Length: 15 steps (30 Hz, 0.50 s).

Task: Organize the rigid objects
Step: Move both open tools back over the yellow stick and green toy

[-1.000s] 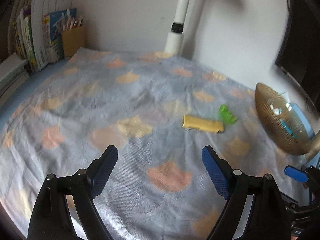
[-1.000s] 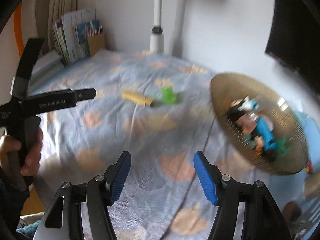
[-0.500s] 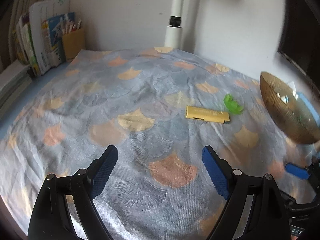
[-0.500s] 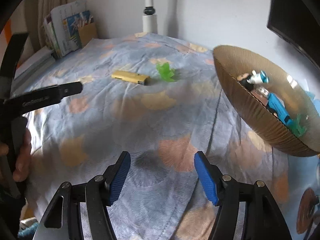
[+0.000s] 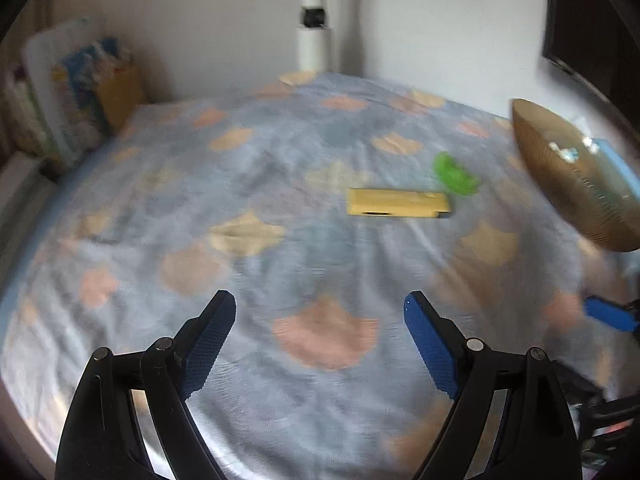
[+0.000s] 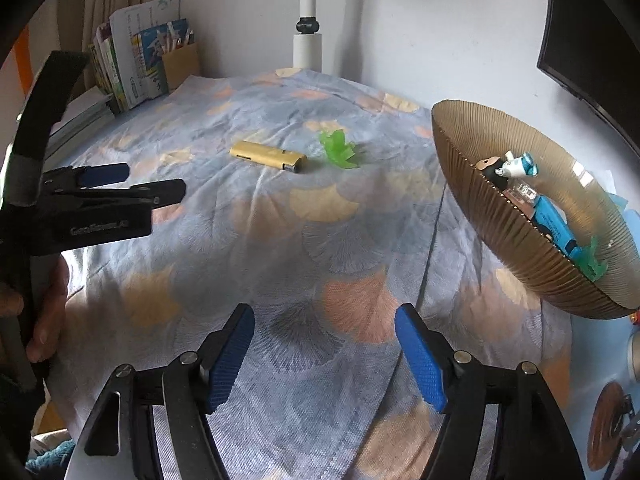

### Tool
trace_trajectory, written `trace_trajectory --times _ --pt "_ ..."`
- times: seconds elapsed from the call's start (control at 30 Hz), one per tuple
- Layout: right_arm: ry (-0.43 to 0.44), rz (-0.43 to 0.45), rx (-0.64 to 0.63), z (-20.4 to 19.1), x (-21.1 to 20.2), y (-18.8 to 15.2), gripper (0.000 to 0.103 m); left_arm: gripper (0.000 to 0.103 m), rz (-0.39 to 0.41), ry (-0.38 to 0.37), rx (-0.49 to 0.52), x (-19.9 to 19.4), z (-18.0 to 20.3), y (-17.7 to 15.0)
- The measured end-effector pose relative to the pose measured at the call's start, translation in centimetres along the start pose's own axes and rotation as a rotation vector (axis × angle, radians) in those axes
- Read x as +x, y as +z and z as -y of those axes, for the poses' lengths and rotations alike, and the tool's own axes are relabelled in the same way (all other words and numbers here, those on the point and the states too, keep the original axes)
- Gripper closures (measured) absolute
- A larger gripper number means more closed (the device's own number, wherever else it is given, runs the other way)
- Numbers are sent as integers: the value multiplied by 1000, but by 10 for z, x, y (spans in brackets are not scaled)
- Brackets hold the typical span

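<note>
In the left wrist view, our left hand-held gripper (image 5: pixel 320 320) hangs low over the cloth-covered worktop (image 5: pixel 160 208), jaws apart and empty, aimed at the yellow bar (image 5: pixel 398 203) beside the green toy (image 5: pixel 454 174); it looks light and stiff, best pinched across its narrow width. In the right wrist view, our right hand-held gripper (image 6: pixel 324 332) is likewise spread and empty, near the ribbed bowl (image 6: pixel 500 248).

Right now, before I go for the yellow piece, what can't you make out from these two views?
- Left wrist view: motion blur hides detail on the yellow bar and green piece.
- Bowl: its near wall hides the lower contents; the left view crops it.
- Books: titles too small.
</note>
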State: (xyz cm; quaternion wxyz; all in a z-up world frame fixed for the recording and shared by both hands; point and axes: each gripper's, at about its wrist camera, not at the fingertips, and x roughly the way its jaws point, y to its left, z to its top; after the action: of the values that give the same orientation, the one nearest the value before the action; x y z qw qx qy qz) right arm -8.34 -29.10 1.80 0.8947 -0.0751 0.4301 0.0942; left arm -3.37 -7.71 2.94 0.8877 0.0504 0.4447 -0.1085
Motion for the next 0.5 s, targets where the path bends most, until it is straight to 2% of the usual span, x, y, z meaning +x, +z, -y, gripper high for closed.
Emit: trace_trajectory --times 0.07,0.17,0.23,0.33,0.5 --pt "24 -23 11 2 -2 4 32 18 -19 -71 -20 -2 1 17" --pt "25 -11 22 5 -14 20 32 18 3 -113 -35 0 11 40" --pt "14 0 35 9 -20 37 32 18 -1 -102 11 12 26 51" --pt "69 -14 94 22 -19 59 32 18 -18 -45 91 38 49 59" --pt "135 -48 170 40 1 76 32 17 -64 -13 106 70 55 63"
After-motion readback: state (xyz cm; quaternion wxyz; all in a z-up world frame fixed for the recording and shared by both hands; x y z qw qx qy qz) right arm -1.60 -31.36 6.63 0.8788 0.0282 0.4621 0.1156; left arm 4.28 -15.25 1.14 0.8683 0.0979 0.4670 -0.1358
